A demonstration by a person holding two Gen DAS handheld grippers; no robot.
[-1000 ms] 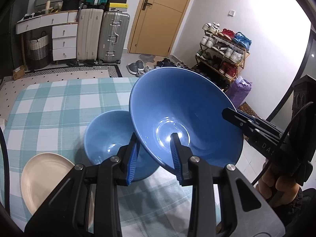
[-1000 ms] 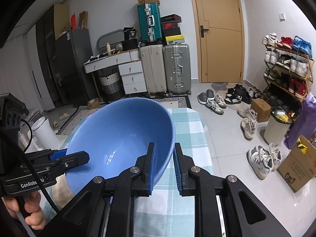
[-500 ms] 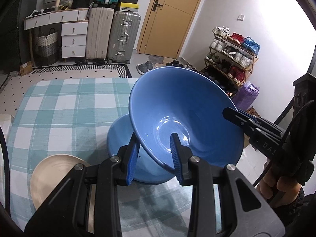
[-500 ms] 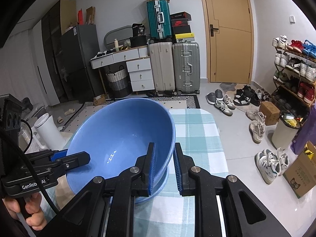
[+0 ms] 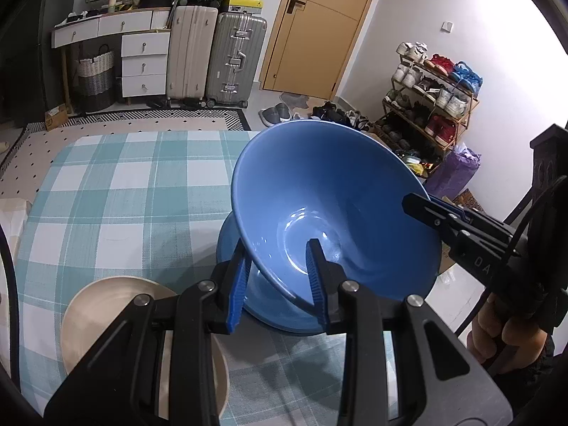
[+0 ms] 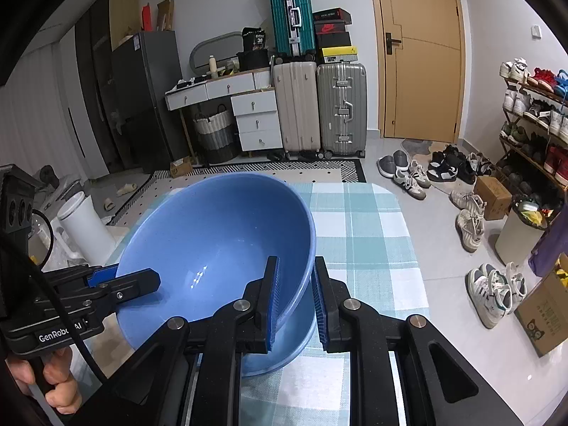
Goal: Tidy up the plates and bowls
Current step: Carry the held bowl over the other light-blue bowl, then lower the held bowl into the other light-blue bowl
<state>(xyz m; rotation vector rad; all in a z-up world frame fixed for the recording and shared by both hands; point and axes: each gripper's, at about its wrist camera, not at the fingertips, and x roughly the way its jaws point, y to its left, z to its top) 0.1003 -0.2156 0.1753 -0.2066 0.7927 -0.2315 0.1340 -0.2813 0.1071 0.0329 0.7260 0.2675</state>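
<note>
A large blue bowl [image 5: 330, 195] [image 6: 213, 245] is held tilted over the table by both grippers. My left gripper [image 5: 278, 280] is shut on its near rim; it also shows in the right wrist view [image 6: 120, 280] at the bowl's left rim. My right gripper [image 6: 294, 301] is shut on the opposite rim, seen in the left wrist view [image 5: 422, 209]. A second blue bowl [image 5: 280, 312] [image 6: 294, 337] sits on the table right beneath, mostly hidden. A cream plate [image 5: 103, 305] lies at the near left.
The table has a teal checked cloth [image 5: 124, 191] [image 6: 365, 234]. Its right edge drops to the floor, with shoes [image 6: 493, 291] and a cardboard box [image 6: 543, 312] there. Suitcases [image 6: 319, 106] and drawers stand at the far wall.
Both grippers carried the large bowl across until it hangs directly over the second blue bowl, and lowered it close to it. The plate stays in place.
</note>
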